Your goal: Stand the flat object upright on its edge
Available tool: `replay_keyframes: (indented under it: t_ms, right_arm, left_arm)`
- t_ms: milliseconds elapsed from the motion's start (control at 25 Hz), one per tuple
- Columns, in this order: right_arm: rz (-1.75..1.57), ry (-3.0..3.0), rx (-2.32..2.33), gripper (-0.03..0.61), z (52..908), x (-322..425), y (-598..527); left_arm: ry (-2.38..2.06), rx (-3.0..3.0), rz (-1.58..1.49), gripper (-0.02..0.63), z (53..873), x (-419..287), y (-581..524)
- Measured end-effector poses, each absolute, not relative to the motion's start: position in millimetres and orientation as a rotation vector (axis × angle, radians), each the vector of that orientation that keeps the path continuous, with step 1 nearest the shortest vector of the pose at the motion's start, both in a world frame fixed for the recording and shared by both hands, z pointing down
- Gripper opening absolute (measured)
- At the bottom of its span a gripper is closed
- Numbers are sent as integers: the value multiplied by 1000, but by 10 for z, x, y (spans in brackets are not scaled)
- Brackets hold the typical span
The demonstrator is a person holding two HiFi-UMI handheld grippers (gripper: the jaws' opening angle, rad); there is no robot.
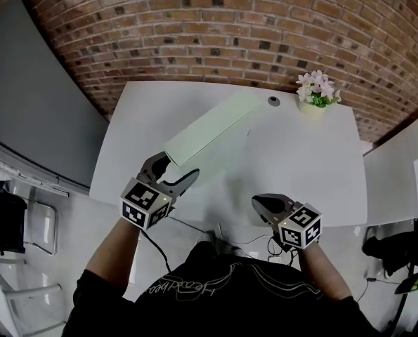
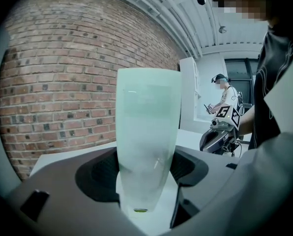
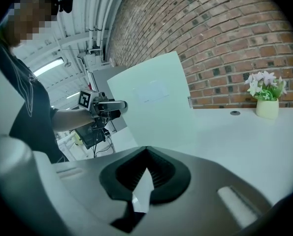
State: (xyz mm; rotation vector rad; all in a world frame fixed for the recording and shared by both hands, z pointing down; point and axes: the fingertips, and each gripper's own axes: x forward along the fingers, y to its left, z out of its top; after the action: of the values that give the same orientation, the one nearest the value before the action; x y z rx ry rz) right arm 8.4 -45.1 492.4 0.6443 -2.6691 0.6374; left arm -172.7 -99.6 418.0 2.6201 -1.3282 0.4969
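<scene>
A pale green flat board (image 1: 216,128) stands up off the white table (image 1: 307,167), running from the table's front left toward the back middle. My left gripper (image 1: 175,176) has its jaws round the board's near end, and the board (image 2: 146,127) fills the gap between the pads. From the right gripper view the board's broad face (image 3: 153,100) rises steeply, with the left gripper (image 3: 112,105) at its left edge. Near the table's front edge my right gripper (image 1: 261,203) is shut with nothing in it, apart from the board.
A small pot of pink and white flowers (image 1: 315,93) stands at the table's back right, with a round grey grommet (image 1: 273,101) beside it. A brick wall runs behind the table. Cables and a chair (image 1: 33,230) are on the floor in front.
</scene>
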Motion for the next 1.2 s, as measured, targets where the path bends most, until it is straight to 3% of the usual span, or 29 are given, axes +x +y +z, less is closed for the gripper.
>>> replay_keyframes:
  t_ms: [1200]
  right_arm:
    - [576, -2742, 505, 6, 4786, 591, -166]
  left_arm:
    - [-1861, 2115, 405, 299, 4224, -1234, -655]
